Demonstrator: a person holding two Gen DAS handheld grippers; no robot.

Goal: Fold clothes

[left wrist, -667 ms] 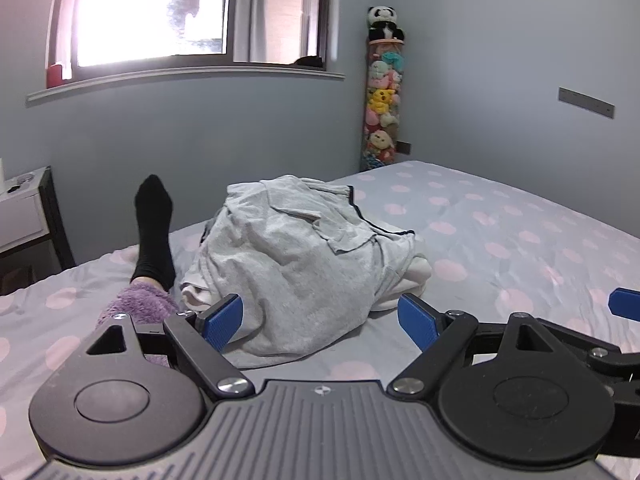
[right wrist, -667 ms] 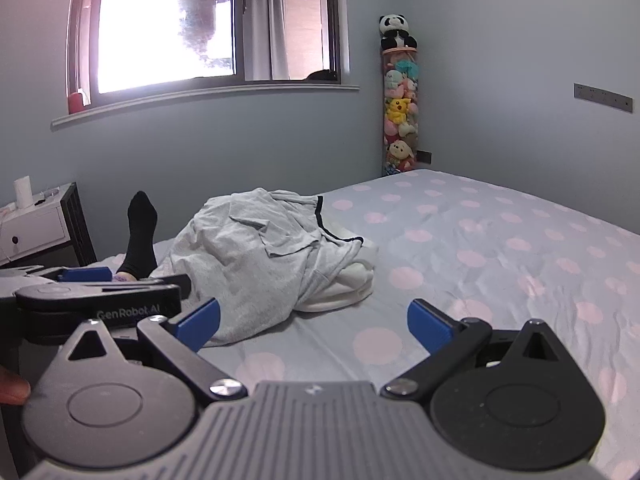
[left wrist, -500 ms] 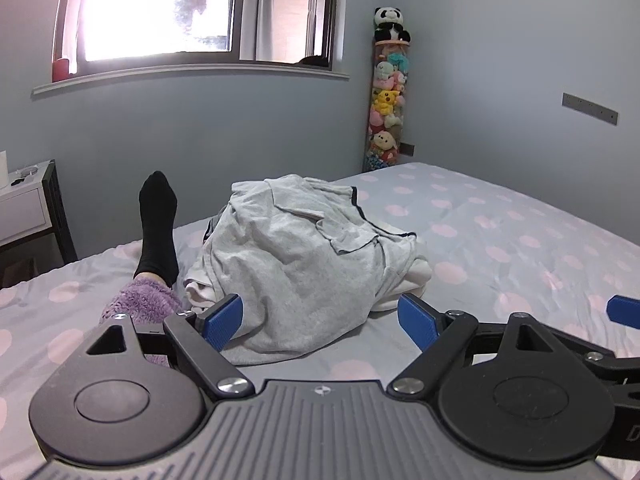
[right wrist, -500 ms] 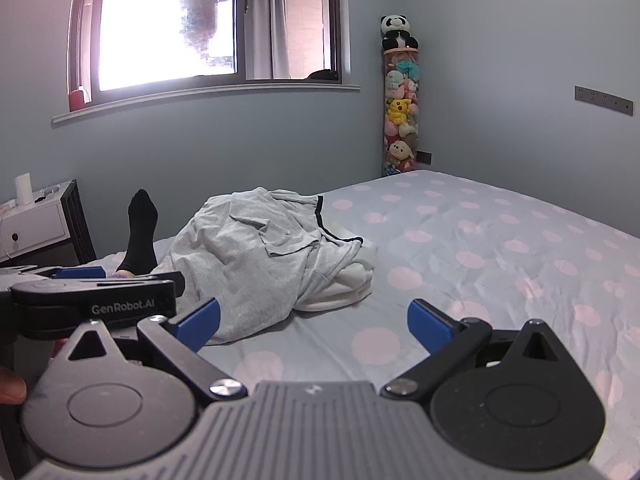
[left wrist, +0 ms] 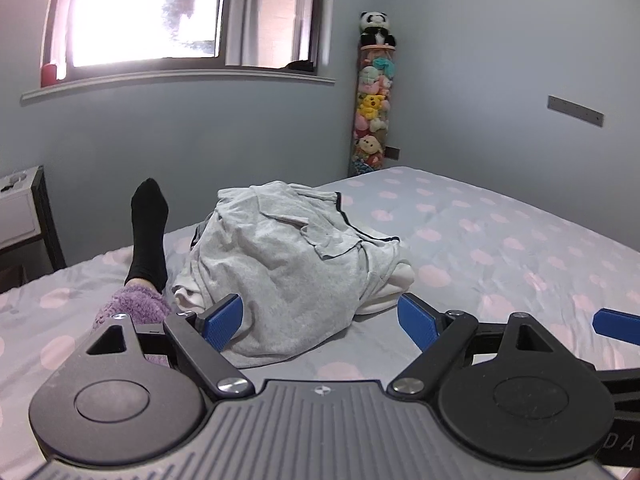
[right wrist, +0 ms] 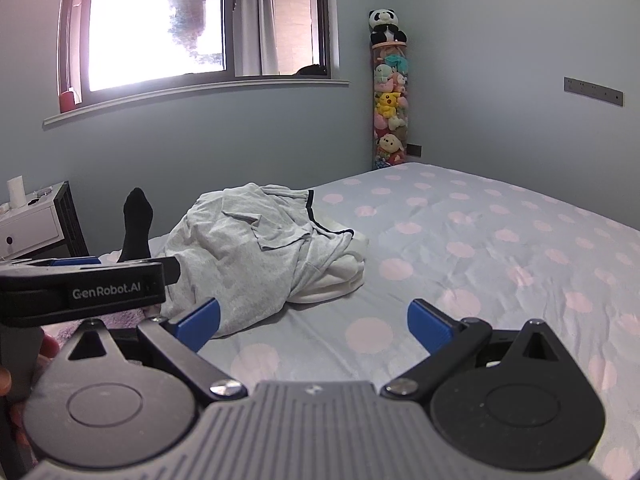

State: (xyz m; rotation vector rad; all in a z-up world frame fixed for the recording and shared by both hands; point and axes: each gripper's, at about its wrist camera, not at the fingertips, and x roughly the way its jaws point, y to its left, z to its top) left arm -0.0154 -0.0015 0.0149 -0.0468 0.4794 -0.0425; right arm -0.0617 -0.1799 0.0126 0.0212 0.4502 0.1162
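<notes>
Fingers of both the left gripper (left wrist: 320,318) and right gripper (right wrist: 314,320) are spread, holding nothing. At twelve o'clock, a crumpled grey garment (left wrist: 280,264) is heaped on the bed (left wrist: 500,240), so both probably aim there for a grasp.

Right gripper (right wrist: 313,323): jaws spread wide, empty, above bed (right wrist: 500,248).
Clothes pile (right wrist: 248,256): crumpled, on bed, ahead-left.
Left gripper (right wrist: 80,286): at left edge.

Both wrist cams sit low over the bed (left wrist: 520,240), facing fwd along their own fingers toward the window wall. Left cam is nearer the grey clothes pile (left wrist: 280,264); right cam sits to its right. Shared: pile (right wrist: 248,256), window (right wrist: 160,28), toy column (right wrist: 390,92).
</notes>
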